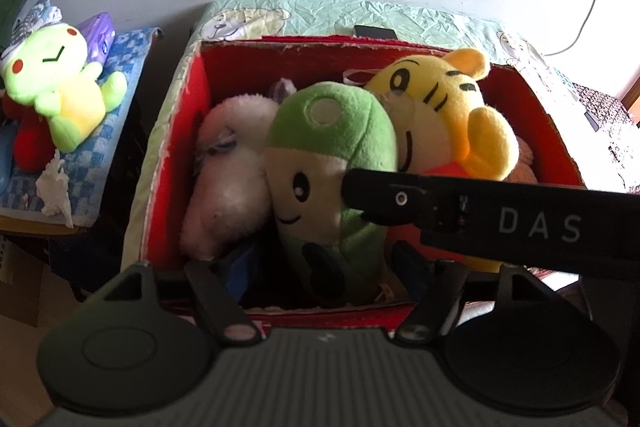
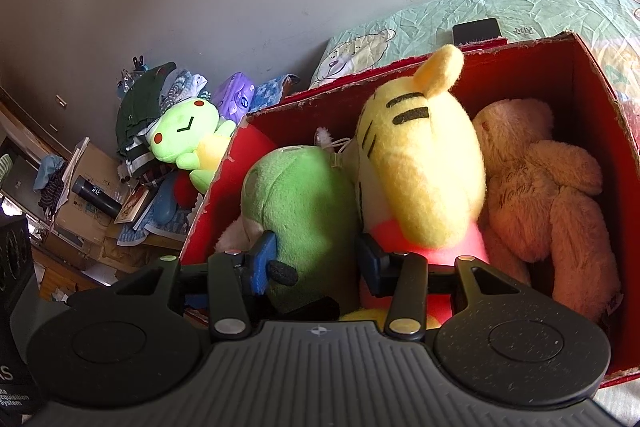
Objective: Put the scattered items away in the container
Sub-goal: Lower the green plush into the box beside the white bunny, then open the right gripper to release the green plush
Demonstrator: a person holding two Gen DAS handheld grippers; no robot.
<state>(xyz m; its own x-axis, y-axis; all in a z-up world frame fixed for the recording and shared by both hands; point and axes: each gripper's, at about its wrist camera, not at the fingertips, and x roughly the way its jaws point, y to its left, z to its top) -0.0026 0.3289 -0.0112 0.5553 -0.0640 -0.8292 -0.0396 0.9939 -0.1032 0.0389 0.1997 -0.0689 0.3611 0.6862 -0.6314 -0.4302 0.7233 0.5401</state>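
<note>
Right now I have both grippers at the near edge of the red cardboard box [image 1: 176, 131], which sits on a bed with a pale green bear-print sheet [image 1: 420, 19]. My left gripper [image 1: 324, 263] has its jaws spread apart around the lower body of the green-capped plush [image 1: 332, 163], with gaps on both sides, so it grips nothing. On the right wrist view, my right gripper [image 2: 316, 263] also stands with its jaws apart, one blue pad [image 2: 262, 263] against the green plush's side; I cannot tell whether it presses. Inside the box, a white fluffy plush [image 1: 232, 179] lies at 9 o'clock of the green one, a yellow tiger plush [image 1: 448, 107] at 2 o'clock, and a tan teddy bear [image 2: 548, 187] against the right wall. Outside the box, a lime-green frog plush [image 1: 64, 83] lies on a blue checked cloth [image 1: 92, 163] at 9 o'clock.
</note>
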